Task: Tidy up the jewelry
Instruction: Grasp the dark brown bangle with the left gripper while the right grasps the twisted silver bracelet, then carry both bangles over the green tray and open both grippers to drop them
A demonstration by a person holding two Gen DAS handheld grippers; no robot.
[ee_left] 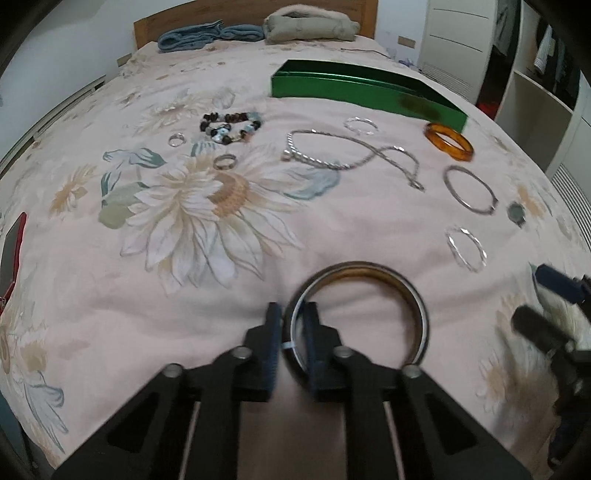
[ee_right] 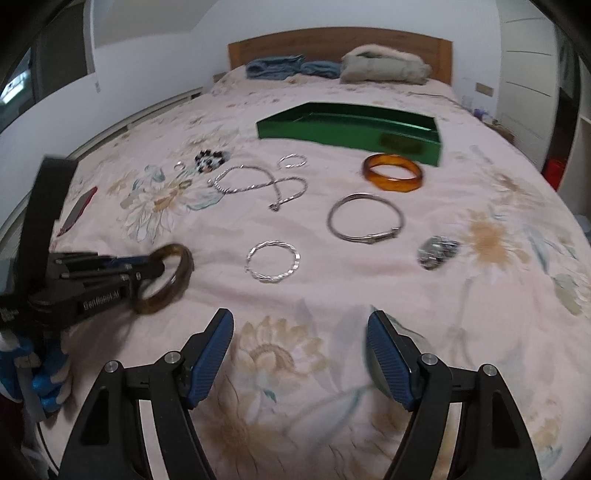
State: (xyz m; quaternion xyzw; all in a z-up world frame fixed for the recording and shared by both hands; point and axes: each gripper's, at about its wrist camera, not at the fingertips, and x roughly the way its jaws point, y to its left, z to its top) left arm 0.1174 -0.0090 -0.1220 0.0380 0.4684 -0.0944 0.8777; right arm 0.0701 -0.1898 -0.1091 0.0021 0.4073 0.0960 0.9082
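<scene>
My left gripper (ee_left: 291, 314) is shut on the rim of a dark brown bangle (ee_left: 413, 295), held just above the bedspread; it also shows in the right wrist view (ee_right: 173, 273). My right gripper (ee_right: 300, 325) is open and empty over the near part of the bed. A green box (ee_left: 354, 92) (ee_right: 347, 127) lies open further back. Before it lie an amber bangle (ee_left: 448, 142) (ee_right: 392, 172), a silver bangle (ee_left: 470, 189) (ee_right: 365, 217), a twisted silver bracelet (ee_left: 466, 248) (ee_right: 272, 261), a silver chain necklace (ee_left: 351, 155) (ee_right: 258, 183), a beaded bracelet (ee_left: 231, 126) (ee_right: 210, 159) and rings (ee_left: 224, 161).
The bedspread (ee_left: 184, 258) is pink with flowers. Folded clothes (ee_left: 310, 24) lie by the headboard. A red phone (ee_left: 13, 254) (ee_right: 79, 214) lies at the left. A small dark pendant (ee_left: 516, 213) (ee_right: 437, 251) lies at the right. Shelves (ee_left: 535, 92) stand right of the bed.
</scene>
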